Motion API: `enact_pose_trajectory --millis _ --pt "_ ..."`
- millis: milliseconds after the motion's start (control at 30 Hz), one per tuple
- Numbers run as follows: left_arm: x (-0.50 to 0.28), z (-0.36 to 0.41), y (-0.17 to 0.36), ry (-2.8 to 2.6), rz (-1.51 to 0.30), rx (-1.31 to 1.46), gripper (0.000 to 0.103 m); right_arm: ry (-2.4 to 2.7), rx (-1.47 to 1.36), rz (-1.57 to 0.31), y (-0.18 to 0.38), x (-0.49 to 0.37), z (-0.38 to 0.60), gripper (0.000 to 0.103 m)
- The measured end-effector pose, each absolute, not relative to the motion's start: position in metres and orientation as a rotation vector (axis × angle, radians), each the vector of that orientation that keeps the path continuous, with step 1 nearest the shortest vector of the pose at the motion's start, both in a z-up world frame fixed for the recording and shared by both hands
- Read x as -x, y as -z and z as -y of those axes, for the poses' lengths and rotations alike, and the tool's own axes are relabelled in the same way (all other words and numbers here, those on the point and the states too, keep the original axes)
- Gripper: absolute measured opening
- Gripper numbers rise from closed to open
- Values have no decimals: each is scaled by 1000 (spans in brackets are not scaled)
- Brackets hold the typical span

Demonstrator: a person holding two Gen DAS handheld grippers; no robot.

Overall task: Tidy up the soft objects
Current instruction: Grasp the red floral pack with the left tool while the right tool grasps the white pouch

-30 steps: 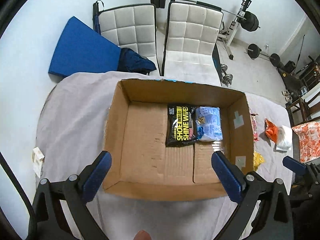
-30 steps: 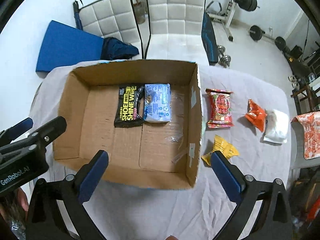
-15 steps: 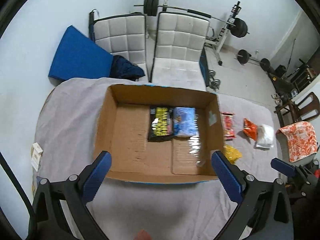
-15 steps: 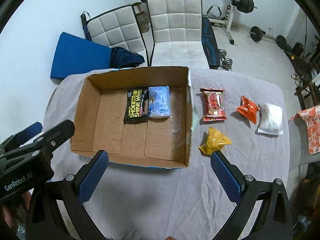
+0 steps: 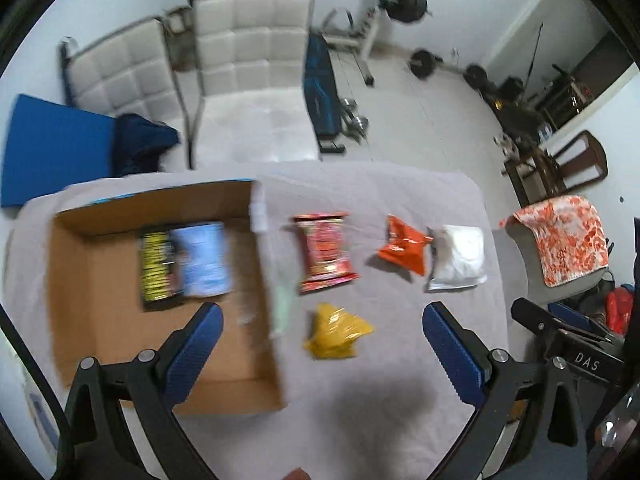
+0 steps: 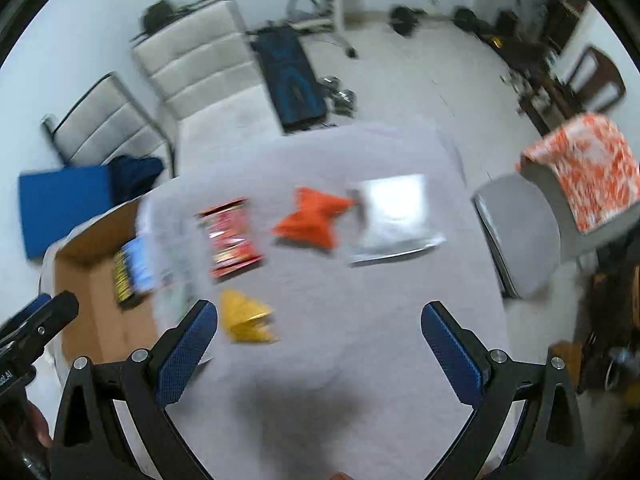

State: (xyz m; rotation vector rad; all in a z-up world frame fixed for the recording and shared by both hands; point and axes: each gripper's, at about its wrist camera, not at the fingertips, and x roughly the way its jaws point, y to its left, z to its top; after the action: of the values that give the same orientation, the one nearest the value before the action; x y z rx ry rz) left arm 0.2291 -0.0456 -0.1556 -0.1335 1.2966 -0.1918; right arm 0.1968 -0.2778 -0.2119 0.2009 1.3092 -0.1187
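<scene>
Both frames are motion-blurred; positions are approximate.

Landmark: the open brown cardboard box [image 5: 132, 320] sitting on the grey cloth-covered table [image 5: 384, 392]. Inside it, a black-and-yellow wipes pack [image 5: 156, 264] and a pale blue soft packet [image 5: 202, 258] are lying side by side against the far wall.

Outside the box, to its right, four soft items are waiting: a red printed snack packet [image 5: 326, 252] just beside the box wall, a crumpled yellow pouch [image 5: 336, 330] nearer the camera, an orange crumpled pouch [image 5: 404, 248] farther right, and a white-silver flat pouch [image 5: 458, 258] touching the orange one.

Left gripper [image 5: 322, 356]: fingers spread wide, holding nothing, hovering above the yellow pouch. Right gripper [image 6: 320, 354]: also spread wide and empty, facing the table right of the box.

Judgement: step in hand is choosing the next packet. The yellow pouch is looking nearest. For a good grasp, descending straight over its bulk, straddling the crumpled middle rather than a thin corner, closing gently so the film is not slipping, and lifting clear of the box wall before crossing it.
</scene>
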Motion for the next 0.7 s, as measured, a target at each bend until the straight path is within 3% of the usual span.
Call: enact_pose_trajectory --millis 167,433,700 --pt "-287 93 224 161 -1450 120 102 176 -279 -1393 270 -242 366 103" --pt "-330 112 333 85 -1654 160 102 170 -309 -1528 359 -299 407 103" --pt "-343 108 371 38 -1716 180 102 141 -318 -1622 420 -329 409 103"
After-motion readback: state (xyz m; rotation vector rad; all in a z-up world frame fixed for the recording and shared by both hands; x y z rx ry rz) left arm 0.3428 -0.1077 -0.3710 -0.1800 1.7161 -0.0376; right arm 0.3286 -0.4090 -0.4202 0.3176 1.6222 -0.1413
